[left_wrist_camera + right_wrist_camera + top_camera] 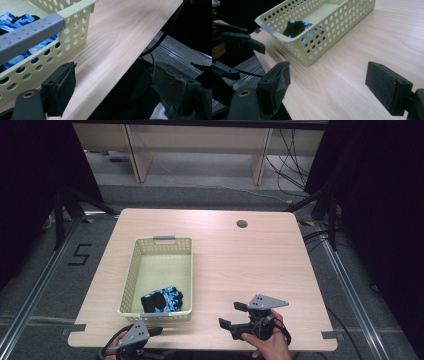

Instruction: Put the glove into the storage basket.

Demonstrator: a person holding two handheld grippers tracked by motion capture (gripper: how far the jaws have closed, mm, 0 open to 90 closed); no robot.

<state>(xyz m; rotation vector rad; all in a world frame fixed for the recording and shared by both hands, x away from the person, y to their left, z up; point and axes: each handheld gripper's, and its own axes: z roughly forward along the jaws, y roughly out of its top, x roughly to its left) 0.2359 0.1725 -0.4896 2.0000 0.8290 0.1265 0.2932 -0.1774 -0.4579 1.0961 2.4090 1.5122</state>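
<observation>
My left hand-held gripper [156,332] hung spread and empty at the counter [240,265] edge, just below the basket [131,275]. The blue camouflage cloth [163,300] already lay inside the basket's near end, so I judged the placing done. My right hand-held gripper [231,315] stood wide apart, holding nothing; only withdrawing seemed left.

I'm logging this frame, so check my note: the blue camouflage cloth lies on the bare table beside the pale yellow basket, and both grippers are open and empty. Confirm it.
Not quite. The blue camouflage cloth lies inside the pale yellow basket, at its near end, as the high view shows. The rest stands: the left gripper and the right gripper are open and empty.
</observation>
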